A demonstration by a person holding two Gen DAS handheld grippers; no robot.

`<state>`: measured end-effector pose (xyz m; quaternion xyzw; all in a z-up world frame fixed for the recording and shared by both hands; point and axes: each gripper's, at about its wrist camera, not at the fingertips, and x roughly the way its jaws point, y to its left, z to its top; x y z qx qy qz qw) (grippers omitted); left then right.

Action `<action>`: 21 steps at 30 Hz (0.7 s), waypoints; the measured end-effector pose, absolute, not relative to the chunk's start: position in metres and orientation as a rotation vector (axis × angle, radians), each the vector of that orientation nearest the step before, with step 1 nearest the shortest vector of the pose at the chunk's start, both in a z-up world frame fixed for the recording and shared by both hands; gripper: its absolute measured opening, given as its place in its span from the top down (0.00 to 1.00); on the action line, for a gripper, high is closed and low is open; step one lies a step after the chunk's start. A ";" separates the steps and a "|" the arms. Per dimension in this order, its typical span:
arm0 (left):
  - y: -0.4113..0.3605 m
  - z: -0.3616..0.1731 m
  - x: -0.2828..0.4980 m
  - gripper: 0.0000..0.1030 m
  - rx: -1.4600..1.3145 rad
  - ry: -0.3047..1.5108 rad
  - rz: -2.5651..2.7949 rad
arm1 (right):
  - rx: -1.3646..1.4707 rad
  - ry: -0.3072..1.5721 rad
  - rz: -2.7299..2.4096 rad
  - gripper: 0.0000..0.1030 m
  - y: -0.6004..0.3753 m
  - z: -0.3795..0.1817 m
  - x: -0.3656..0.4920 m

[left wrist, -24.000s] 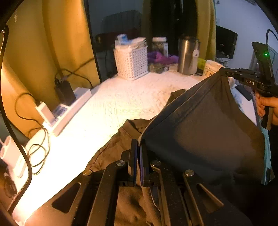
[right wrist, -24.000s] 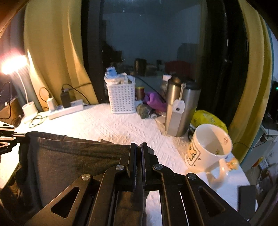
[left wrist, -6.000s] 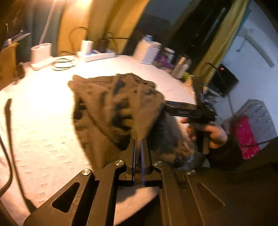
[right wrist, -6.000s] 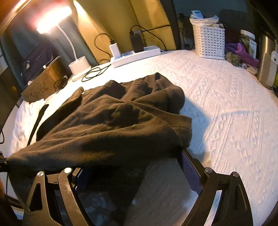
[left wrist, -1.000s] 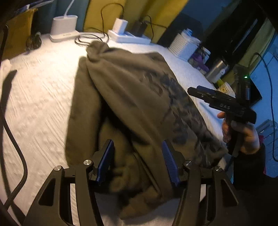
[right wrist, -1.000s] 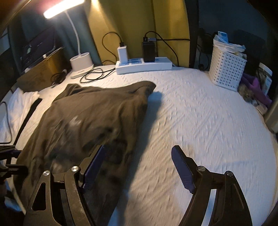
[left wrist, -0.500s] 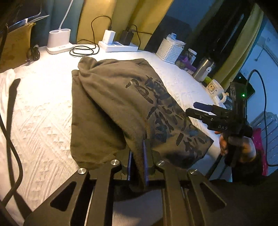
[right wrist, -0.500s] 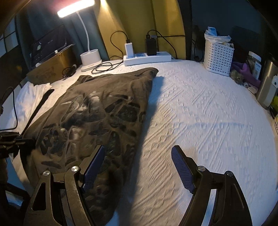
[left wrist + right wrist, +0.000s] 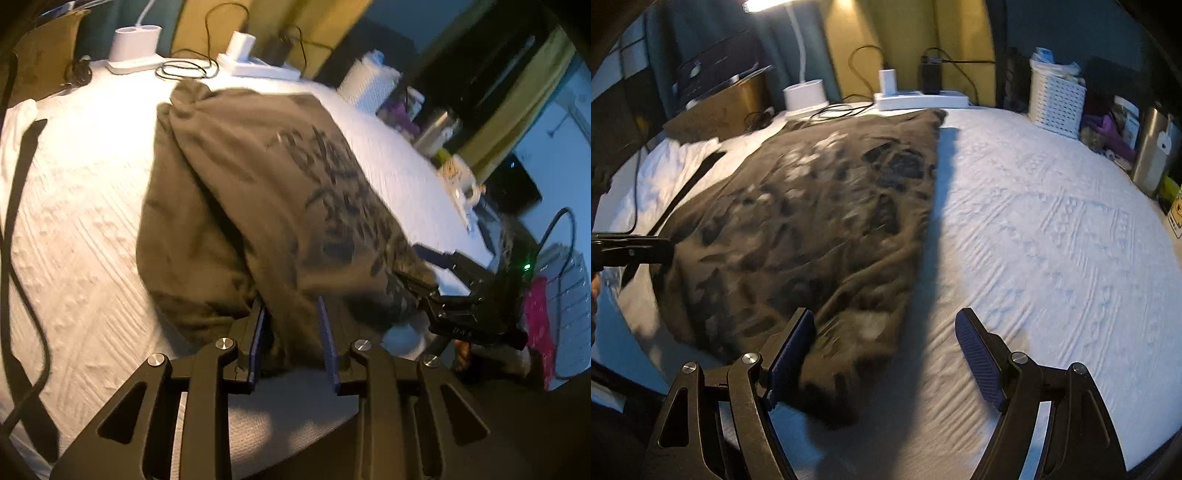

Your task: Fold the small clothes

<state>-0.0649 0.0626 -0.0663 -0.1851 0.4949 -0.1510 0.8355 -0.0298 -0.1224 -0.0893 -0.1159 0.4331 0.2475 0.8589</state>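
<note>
Olive printed sweatshirt [image 9: 812,229] lying lengthwise, part-folded, on the white-covered surface [image 9: 1052,240]. Left gripper [image 9: 291,336]: jaws opening, hem cloth loose between them, released. Right gripper [image 9: 886,354]: jaws wide, straddling the near corner, grasping nothing. Next move, likely: pinch the hem corners, fold crosswise.

An olive-brown sweatshirt [image 9: 820,229] printed with a dark blotchy graphic is seen on a white embossed table cover [image 9: 1052,236]. Blue pads [image 9: 975,354] are carried on black grippers. Yellow curtains [image 9: 908,44] are hung behind a white basket [image 9: 1057,100].
</note>
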 end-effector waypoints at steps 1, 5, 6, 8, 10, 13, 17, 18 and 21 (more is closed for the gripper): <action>0.061 -0.067 -0.066 0.75 -0.383 1.041 -0.313 | -0.252 0.896 0.514 0.22 -0.122 -0.090 -0.033; 0.063 -0.069 -0.073 0.91 -0.345 1.026 -0.279 | -0.235 0.882 0.514 0.25 -0.127 -0.089 -0.041; 0.062 -0.066 -0.076 0.92 -0.332 1.023 -0.270 | -0.232 0.889 0.521 0.26 -0.128 -0.088 -0.041; 0.061 -0.062 -0.079 0.93 -0.304 1.016 -0.263 | -0.231 0.907 0.529 0.26 -0.130 -0.086 -0.043; 0.061 -0.059 -0.081 0.93 -0.298 1.016 -0.259 | -0.216 0.920 0.526 0.26 -0.134 -0.082 -0.045; 0.063 -0.061 -0.079 0.93 -0.304 1.021 -0.253 | -0.169 0.919 0.525 0.25 -0.143 -0.071 -0.046; 0.064 -0.060 -0.079 0.93 -0.290 1.019 -0.253 | -0.138 0.875 0.488 0.25 -0.151 -0.055 -0.042; 0.065 -0.060 -0.079 0.93 -0.289 1.019 -0.251 | -0.134 0.872 0.477 0.25 -0.152 -0.054 -0.040; 0.067 -0.061 -0.081 0.93 -0.282 1.020 -0.248 | -0.171 0.899 0.445 0.25 -0.150 -0.064 -0.034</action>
